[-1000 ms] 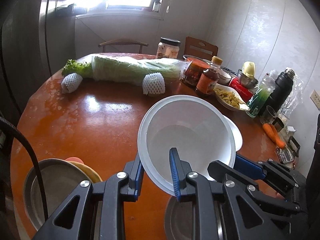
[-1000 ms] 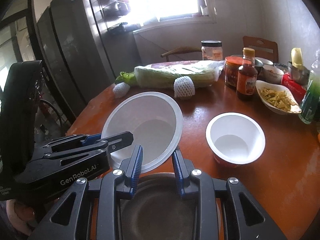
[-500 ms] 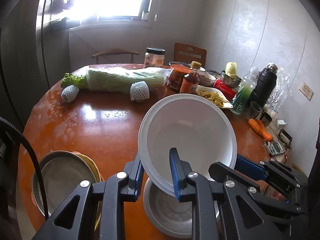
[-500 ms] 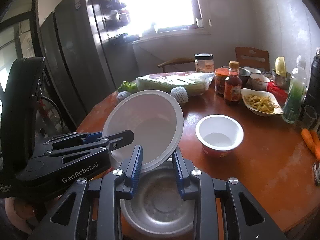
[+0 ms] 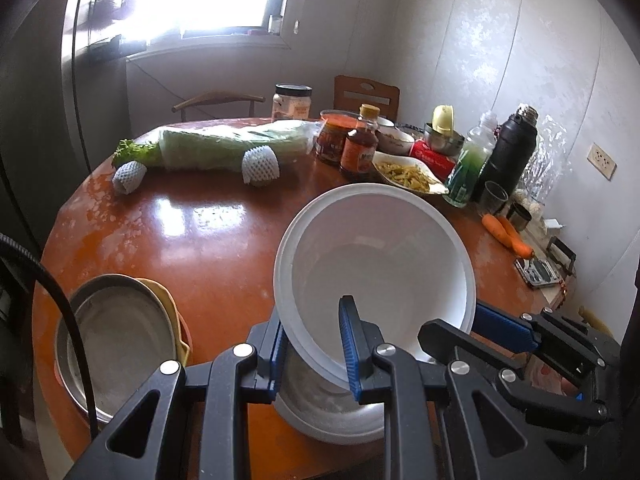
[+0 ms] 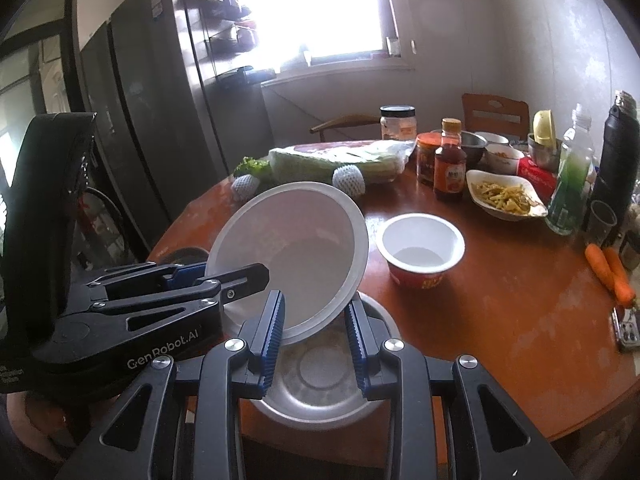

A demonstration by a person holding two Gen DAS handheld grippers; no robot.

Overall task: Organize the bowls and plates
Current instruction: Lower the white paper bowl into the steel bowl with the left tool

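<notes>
Now my left claw [image 5: 314, 350] pinches the rim of a white bowl [image 5: 376, 264], empty and tilted, raised over a steel bowl [image 6: 320, 380], also empty, on the worktop [image 6: 500, 312]. My right claw [image 6: 316, 338] grips its opposite edge. Ahead of the right claw stands an empty red cup [image 6: 420, 250]; left of the left claw sit stacked steel plates [image 5: 116, 336].
</notes>
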